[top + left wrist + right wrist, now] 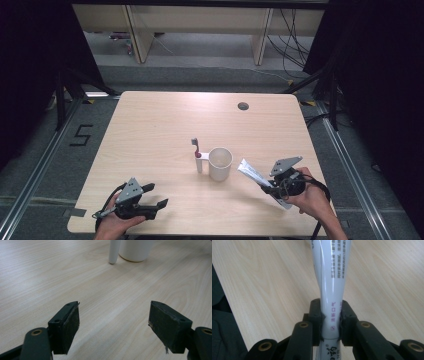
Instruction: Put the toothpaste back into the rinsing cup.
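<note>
A white cup [220, 163] stands near the table's middle, with a white toothbrush [198, 155] upright just to its left; their lower parts, the cup [135, 250] and toothbrush handle [113, 251], show at the top of the left gripper view. My right gripper [266, 187], to the right of the cup, is shut on a white toothpaste tube [254, 175] with printed text. In the right gripper view the pads squeeze the tube [332, 285] at its narrow part. My left gripper [154, 196] rests near the front left edge, open, with bare table between its pads [67, 325].
The wooden table [165, 120] has a round cable hole [243, 106] at the back right. Dark floor, metal rails and a marked "5" lie to the left. Desk legs and cables stand behind the table.
</note>
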Tool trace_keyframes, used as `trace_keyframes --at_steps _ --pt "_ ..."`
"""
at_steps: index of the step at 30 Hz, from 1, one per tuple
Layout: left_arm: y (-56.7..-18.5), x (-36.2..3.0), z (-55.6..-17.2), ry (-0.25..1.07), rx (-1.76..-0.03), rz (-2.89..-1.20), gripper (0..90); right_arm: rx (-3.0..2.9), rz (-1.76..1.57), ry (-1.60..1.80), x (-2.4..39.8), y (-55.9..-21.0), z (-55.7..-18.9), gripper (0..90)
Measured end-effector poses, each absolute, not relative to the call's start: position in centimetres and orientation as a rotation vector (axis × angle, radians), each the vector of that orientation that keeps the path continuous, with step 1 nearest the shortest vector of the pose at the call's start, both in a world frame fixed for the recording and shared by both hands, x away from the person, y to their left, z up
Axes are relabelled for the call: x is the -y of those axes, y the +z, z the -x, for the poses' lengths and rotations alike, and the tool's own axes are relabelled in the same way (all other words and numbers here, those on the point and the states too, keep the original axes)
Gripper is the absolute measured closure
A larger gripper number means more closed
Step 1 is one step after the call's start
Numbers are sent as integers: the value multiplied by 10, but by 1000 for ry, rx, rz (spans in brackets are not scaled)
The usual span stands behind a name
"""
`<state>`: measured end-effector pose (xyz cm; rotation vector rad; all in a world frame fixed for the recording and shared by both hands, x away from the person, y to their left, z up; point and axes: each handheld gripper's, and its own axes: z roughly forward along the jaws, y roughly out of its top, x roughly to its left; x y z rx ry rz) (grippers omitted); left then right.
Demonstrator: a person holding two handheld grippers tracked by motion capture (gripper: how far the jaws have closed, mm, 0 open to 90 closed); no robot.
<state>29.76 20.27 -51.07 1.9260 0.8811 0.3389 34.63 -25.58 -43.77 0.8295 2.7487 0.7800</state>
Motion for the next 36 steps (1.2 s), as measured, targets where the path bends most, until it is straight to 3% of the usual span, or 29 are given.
trace_keyframes --at_steps 20,36 --pt "-512 -202 -299 333 -885 -1919 242 -2359 -1020 1306 260 -426 -380 763" --pt "-512 -203 -300 337 -879 -1929 239 -2196 -1042 1518 240 -419 -402 765"
